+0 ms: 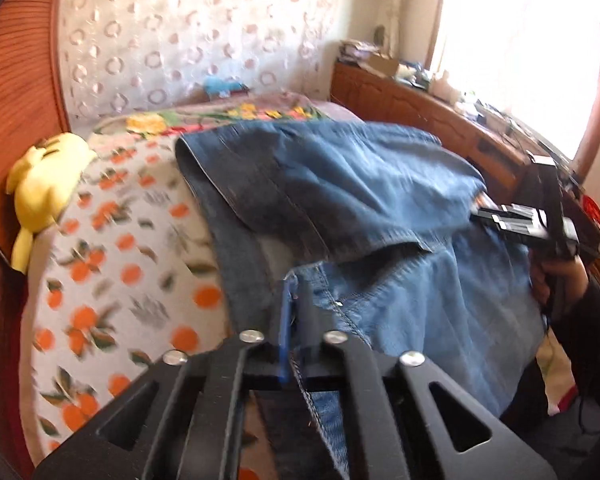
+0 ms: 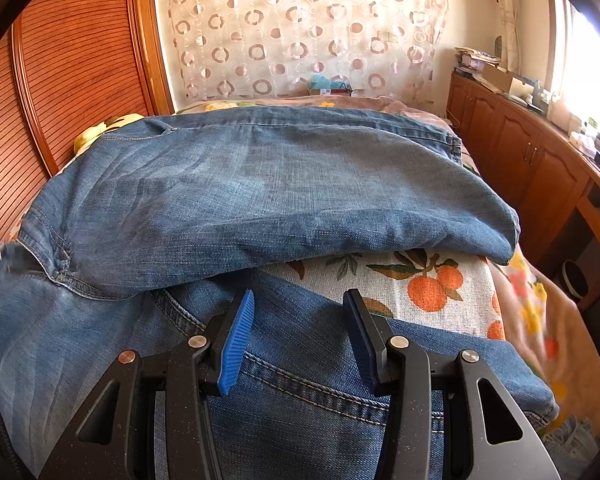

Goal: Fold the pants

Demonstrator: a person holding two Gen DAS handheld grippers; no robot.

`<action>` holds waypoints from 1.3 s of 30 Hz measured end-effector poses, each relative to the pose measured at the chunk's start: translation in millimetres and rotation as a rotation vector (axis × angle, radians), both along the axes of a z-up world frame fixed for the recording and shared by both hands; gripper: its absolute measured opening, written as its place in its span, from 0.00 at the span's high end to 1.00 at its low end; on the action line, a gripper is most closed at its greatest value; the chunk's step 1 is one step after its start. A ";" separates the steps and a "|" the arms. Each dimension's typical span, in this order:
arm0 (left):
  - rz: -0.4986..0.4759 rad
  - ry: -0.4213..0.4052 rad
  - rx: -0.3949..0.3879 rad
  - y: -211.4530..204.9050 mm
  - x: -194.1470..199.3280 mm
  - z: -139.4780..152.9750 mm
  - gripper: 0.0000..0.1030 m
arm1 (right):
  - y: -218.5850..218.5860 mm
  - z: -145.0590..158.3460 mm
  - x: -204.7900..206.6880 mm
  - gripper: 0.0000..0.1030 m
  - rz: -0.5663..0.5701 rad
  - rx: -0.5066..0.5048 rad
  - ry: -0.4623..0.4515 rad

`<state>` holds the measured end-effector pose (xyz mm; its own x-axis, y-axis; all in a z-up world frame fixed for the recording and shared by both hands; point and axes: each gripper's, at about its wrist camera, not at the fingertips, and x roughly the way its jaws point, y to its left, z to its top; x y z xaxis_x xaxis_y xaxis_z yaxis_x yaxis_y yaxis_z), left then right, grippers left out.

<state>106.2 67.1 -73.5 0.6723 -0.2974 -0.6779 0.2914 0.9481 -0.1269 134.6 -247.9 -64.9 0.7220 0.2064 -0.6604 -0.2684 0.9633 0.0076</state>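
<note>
So the jeans (image 2: 260,184) are spread across the bed (image 2: 440,280), on the orange-print sheet, with the legs already flopped back over the upper part. The seat and pocket end is nearest the cameras.

The left tool (image 1: 296,300) has its jaws pinched together on a stitched edge of the denim, looks like a seam near the waist or fly. Only a thin bit of cloth sits between the pads, and that view is pretty smeared, so I can't say how deep the bite is. The right tool (image 2: 298,320) has its jaws apart, hovering just over the back-pocket area, not gripping anything. In the left view you can see it held in a hand (image 1: 556,280) over by the far side of the pants.

What could go wrong, imo:
- Left grip is on a thin edge, so a quick pull could slip it right off the seam.
- Pulling with only one side clamped would likely drag the jeans crooked and spoil the fold lying on top.
- The right one might grab just the top layer, or the sheet underneath along with it.
- The yellow plush toy (image 1: 40,184) sits close to the left edge, so a wide swing could knock it.

Containers: a cardboard box (image 2: 496,76) sits on the wooden cabinet (image 2: 520,152); can't see what's in it.
</note>
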 end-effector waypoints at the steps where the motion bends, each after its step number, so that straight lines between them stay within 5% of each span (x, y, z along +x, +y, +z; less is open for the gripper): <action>1: 0.003 -0.007 0.003 0.7 4.6 3.2 0.99 | -0.1 0.0 0.0 0.53 0.000 0.000 0.000; 5: 0.023 -0.020 0.048 -3.0 27.1 4.6 0.99 | -0.2 0.2 0.1 0.53 0.000 0.000 0.000; 12: 0.077 0.063 0.157 -6.5 60.0 -36.0 1.00 | -1.3 0.3 0.6 0.53 0.001 0.003 0.001; 19: 0.088 0.060 0.112 -1.5 49.7 -33.6 0.98 | -0.6 0.3 0.8 0.53 -0.001 0.004 0.001; 25: 0.004 0.056 0.048 -18.1 41.8 -23.5 0.76 | -0.7 0.7 0.9 0.53 -0.001 0.003 0.002; 31: -0.060 0.075 0.077 -44.1 43.9 -34.0 0.75 | -0.3 0.9 0.9 0.53 -0.001 0.003 0.002; 39: -0.019 0.075 0.084 -46.0 62.8 -34.8 0.75 | -1.0 0.9 0.2 0.53 0.000 0.007 0.002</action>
<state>168.9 21.1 -108.2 0.6135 -0.2500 -0.7491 0.3023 0.9507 -0.0696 134.8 -248.9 -64.0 0.7210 0.2109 -0.6601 -0.2685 0.9632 0.0144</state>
